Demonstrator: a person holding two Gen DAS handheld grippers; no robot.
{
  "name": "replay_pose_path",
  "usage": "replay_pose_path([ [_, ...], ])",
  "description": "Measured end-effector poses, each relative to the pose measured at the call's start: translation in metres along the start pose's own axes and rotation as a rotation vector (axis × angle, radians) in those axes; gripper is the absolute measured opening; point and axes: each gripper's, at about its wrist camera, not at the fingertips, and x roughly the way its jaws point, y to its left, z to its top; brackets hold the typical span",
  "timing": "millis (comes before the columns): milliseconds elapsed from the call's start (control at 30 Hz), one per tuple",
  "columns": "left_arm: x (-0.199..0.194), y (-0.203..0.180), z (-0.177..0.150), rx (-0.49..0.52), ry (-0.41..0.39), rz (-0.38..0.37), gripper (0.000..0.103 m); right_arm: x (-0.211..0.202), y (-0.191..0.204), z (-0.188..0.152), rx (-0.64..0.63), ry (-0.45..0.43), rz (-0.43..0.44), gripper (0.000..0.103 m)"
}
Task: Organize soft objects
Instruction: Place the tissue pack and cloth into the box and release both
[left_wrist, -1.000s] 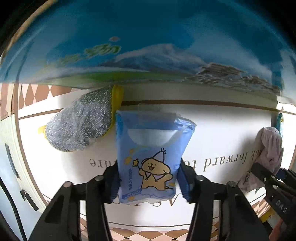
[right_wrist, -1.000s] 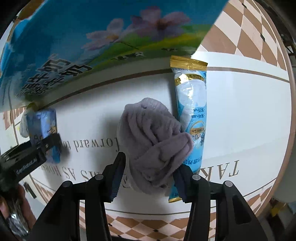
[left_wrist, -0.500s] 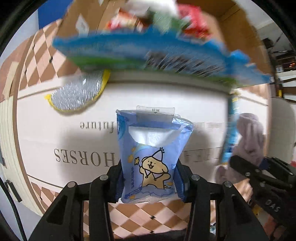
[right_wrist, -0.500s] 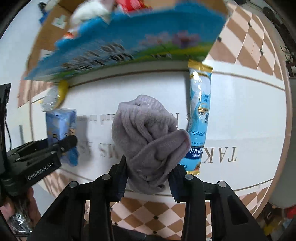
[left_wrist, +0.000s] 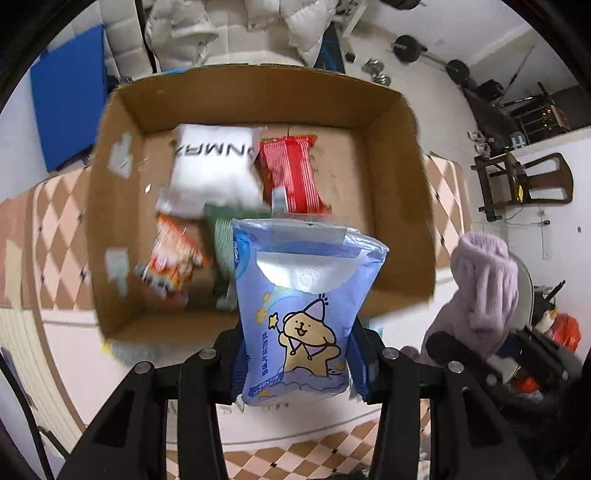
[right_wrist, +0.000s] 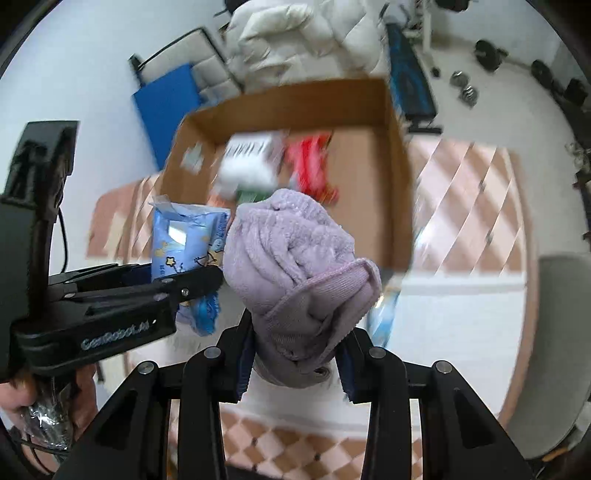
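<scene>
Cardboard box (left_wrist: 402, 206) sits far on table. Left tongs (left_wrist: 295, 365) clamped on tissue pack (left_wrist: 303, 317); right tongs (right_wrist: 295, 354) clamped on lilac towel (right_wrist: 299, 273). Both light, squashy; mid-body grips suit.

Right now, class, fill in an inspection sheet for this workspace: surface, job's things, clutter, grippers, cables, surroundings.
Surface: white table with brown checked border.
Job's things: blue tissue pack and lilac towel, both held up before the open cardboard box; the box holds a white pack, red pack, green pack and orange pack.
Clutter: light blue tube on the table, mostly hidden behind the towel.
Grippers: left gripper shut on the tissue pack; right gripper shut on the towel.
Cables: black cable by the left gripper.
Surroundings: white duvet, blue mat, weights, wooden chair.
</scene>
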Motion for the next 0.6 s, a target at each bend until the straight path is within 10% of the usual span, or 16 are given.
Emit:
replay_pose_path([
  [233, 0.058, 0.009, 0.056, -0.053, 0.175, -0.044, 0.042, 0.057, -0.013, 0.053, 0.007, 0.078, -0.06, 0.04],
  [600, 0.117, 0.022, 0.05, -0.103, 0.32, -0.106, 0.044, 0.138, -0.018, 0.065, -0.023, 0.224, -0.139, 0.04],
])
